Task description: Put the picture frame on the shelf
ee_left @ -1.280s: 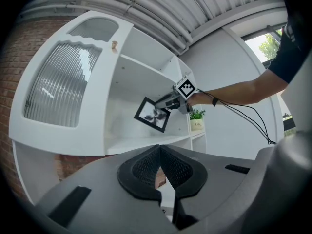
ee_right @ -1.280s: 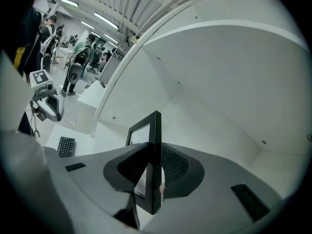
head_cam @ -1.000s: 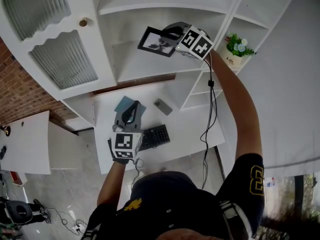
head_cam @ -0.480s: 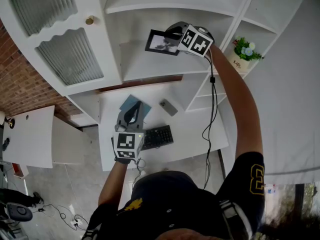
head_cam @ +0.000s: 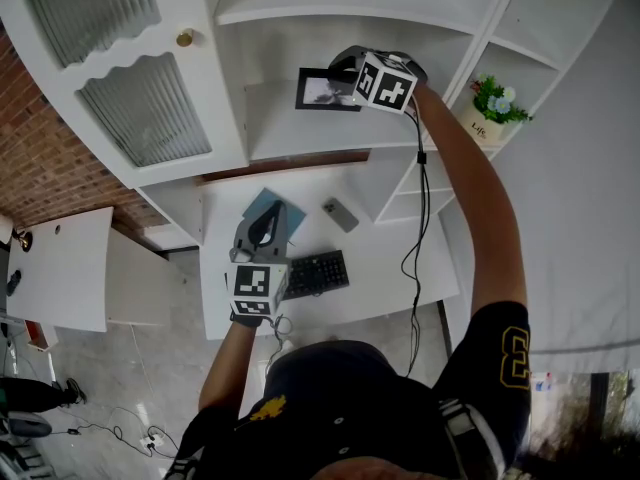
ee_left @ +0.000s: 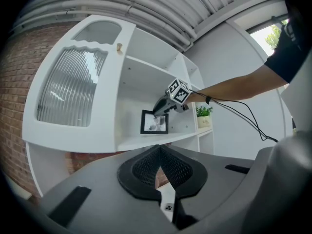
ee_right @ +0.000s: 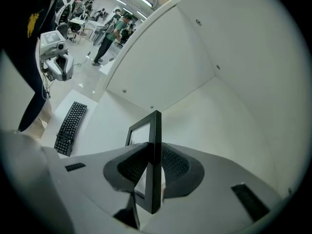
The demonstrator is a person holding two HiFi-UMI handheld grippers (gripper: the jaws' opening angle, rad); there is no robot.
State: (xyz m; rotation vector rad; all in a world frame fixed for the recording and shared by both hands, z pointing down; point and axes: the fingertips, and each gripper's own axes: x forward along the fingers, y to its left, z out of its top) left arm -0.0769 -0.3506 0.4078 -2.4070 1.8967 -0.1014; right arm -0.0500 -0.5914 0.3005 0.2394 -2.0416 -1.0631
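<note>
The right gripper [ee_right: 155,165] pinches the picture frame [head_cam: 324,90] by its thin edge, upright, low over the shelf [head_cam: 290,136]. It looks light and stiff, but breakable. The left gripper [ee_left: 160,168] is closed on nothing.

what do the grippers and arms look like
The left gripper and right gripper: grey bodies, black ribbed pads, each carrying a white cube with black square markers. A black cable runs from the right one. Black short-sleeved shirt with yellow print.
</note>
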